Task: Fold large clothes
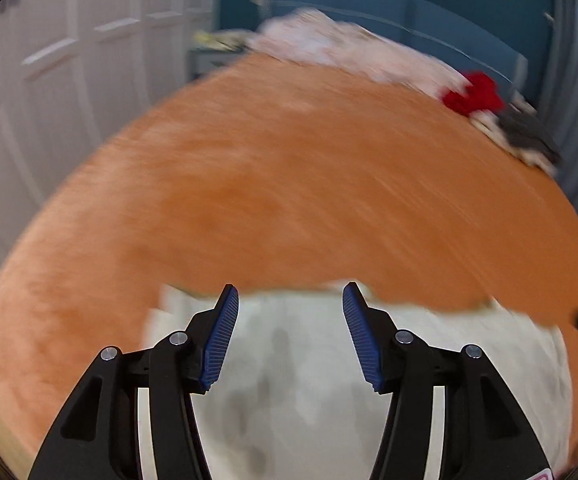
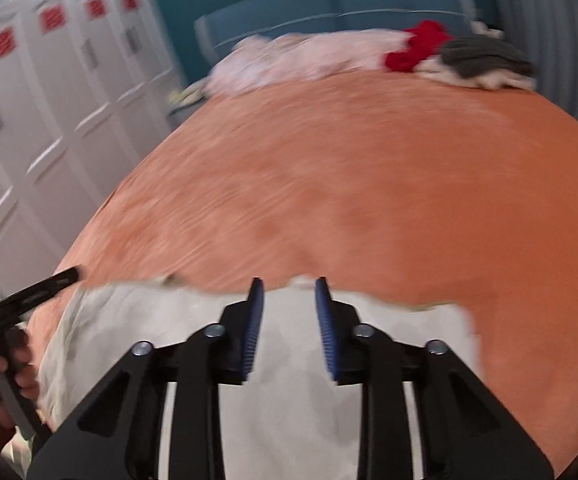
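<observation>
A white garment (image 1: 297, 360) is seen spread across the lower frame on an orange bed (image 1: 289, 184), its long axis running left to right. The left gripper (image 1: 290, 300) and right gripper (image 2: 289, 292) are held just above its far edge, jaws parted, nothing gripped.

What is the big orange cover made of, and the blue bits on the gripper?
The orange cover looks like soft, matte fabric, maybe fleece, going by its fuzzy surface, though the picture is blurred. The blue pads look like ribbed rubber or plastic, with fine ridges.
</observation>
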A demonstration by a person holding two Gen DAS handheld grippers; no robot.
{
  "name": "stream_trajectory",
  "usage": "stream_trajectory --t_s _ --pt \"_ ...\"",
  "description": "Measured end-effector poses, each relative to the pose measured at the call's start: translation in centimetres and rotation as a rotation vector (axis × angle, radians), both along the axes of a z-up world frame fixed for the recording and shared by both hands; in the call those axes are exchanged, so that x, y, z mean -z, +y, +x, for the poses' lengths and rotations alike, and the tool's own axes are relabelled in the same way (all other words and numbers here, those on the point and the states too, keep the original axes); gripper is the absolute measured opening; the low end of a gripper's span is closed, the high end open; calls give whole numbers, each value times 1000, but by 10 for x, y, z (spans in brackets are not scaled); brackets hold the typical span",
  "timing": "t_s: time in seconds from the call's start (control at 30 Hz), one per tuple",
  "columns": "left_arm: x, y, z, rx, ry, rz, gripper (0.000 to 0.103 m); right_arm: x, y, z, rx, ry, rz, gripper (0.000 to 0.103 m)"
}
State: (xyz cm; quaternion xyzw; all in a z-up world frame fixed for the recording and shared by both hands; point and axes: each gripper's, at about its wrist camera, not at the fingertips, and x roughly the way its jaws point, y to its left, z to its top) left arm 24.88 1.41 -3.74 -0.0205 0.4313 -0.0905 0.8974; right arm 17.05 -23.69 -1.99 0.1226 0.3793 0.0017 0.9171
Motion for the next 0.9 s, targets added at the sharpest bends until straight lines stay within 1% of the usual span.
stream_trajectory --t_s 0.03,0.07,0.1,0.13,0.2,0.23,0.33,0.37,0.4,0.63,0.9 --pt "8 -9 -1 24 19 -2 44 6 16 10 -38 22 -10 11" --pt "14 -15 -1 41 32 1 41 10 24 15 -55 34 -14 10" --pt "22 -21 -1 58 49 10 34 16 33 23 -70 48 -18 10" --pt "33 -27 0 76 73 18 32 25 44 33 -91 73 -22 10" --pt "49 -34 3 93 104 40 26 39 59 36 -107 104 -33 10" --pt "55 -36 4 96 107 54 26 50 65 43 -117 134 -44 10" --pt "67 -36 9 97 121 54 26 78 72 54 -111 203 -75 9" --pt "69 -35 11 95 121 57 26 87 70 56 -100 219 -66 9" --pt "71 -35 11 94 120 62 26 93 66 58 -88 228 -50 6" --pt "89 -40 26 71 111 124 27 110 49 62 -60 235 39 3" --pt "96 -50 30 48 83 191 27 118 37 67 -53 222 139 1"
